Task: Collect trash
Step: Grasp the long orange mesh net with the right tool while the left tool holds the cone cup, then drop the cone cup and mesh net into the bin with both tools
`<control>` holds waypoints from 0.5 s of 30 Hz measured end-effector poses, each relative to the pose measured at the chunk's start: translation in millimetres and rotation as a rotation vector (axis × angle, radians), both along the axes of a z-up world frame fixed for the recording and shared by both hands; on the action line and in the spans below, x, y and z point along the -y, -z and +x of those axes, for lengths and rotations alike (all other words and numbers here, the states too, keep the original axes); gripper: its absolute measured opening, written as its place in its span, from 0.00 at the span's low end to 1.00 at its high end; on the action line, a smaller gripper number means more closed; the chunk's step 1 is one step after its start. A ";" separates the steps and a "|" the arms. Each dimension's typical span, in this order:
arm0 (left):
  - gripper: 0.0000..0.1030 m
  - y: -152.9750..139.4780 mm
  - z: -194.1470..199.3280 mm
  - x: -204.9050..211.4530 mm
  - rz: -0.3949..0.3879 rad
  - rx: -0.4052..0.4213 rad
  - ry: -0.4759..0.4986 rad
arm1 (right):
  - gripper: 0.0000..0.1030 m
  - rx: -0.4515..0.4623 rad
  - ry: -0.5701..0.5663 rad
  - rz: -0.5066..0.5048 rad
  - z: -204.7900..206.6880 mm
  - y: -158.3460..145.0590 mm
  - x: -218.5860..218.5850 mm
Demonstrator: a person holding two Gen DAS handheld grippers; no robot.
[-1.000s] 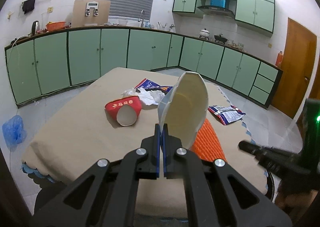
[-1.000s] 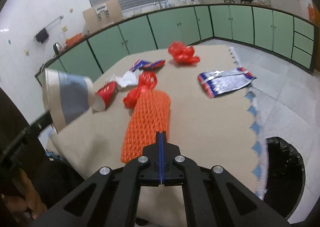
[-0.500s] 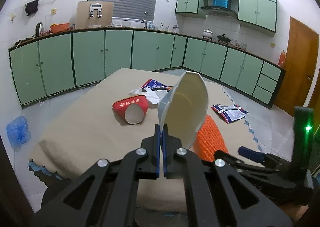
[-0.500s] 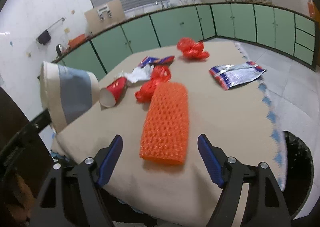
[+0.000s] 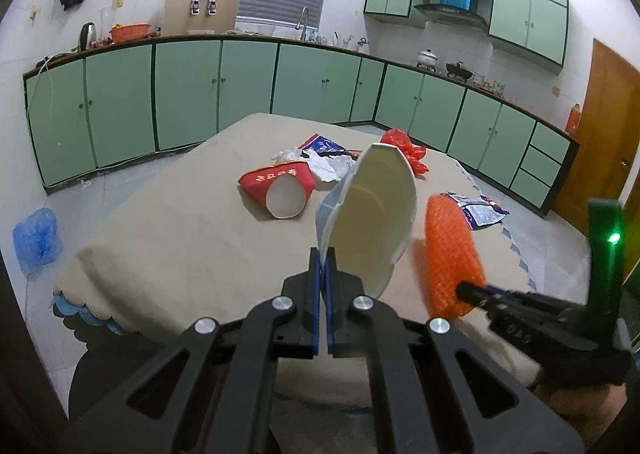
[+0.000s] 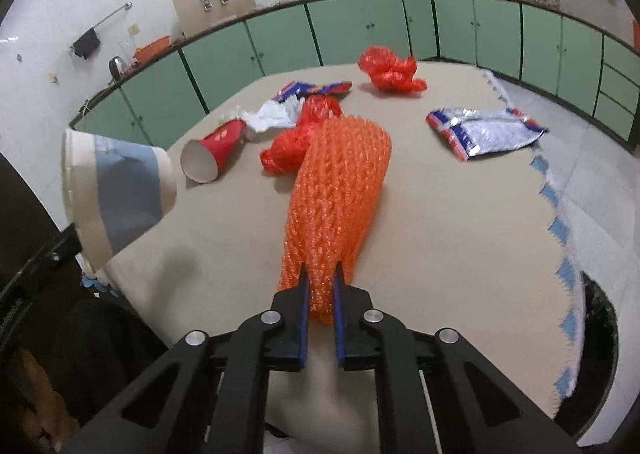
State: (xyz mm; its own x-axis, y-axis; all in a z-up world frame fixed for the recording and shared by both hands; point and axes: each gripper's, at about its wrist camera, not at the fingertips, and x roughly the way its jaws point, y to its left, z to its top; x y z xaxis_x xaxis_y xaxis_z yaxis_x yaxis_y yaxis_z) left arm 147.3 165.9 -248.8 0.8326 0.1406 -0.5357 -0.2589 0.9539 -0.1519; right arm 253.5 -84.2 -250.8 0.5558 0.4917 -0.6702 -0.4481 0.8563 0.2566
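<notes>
Right gripper (image 6: 320, 286): jaws closing on the near end of the orange foam net (image 6: 340, 189), pads already pinching the mesh between them. Net lying lengthwise on the table (image 6: 460, 254), far end near the red plastic bag (image 6: 296, 141). Soft, open-weave sleeve, squashed where clamped; likely to flop once lifted.

Left gripper (image 5: 322, 266): clamped tight on the rim of a paper cup (image 5: 372, 213), held clear above the table, mouth facing the camera. White inside, grey-blue band outside, wall creased at the grip.

Progress, judged: 2 pieces in hand, none seen binned. Dark bin (image 6: 600, 354) at the table's right edge, only partly visible; contents not discernible.

Remaining on the table: 1 red paper cup (image 6: 212, 157) on its side, crumpled white paper (image 6: 272, 115), 1 blue snack wrapper (image 6: 312, 87), 1 silver foil wrapper (image 6: 486, 131), second red bag (image 6: 390, 69) at the far end. Early stage.
</notes>
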 end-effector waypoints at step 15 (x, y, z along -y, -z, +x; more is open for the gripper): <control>0.01 -22.5 14.3 116.3 -0.019 0.041 0.325 | 0.10 0.043 0.278 -0.026 -43.4 -45.8 178.0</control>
State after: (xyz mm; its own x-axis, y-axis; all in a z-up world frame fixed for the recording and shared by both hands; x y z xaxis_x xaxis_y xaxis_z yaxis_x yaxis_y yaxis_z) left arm 161.5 49.6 -226.3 0.8530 -0.1461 -0.5010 0.0657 0.9824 -0.1747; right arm 210.1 -262.2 -205.1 0.6953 0.2992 -0.6535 -0.2049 0.9540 0.2187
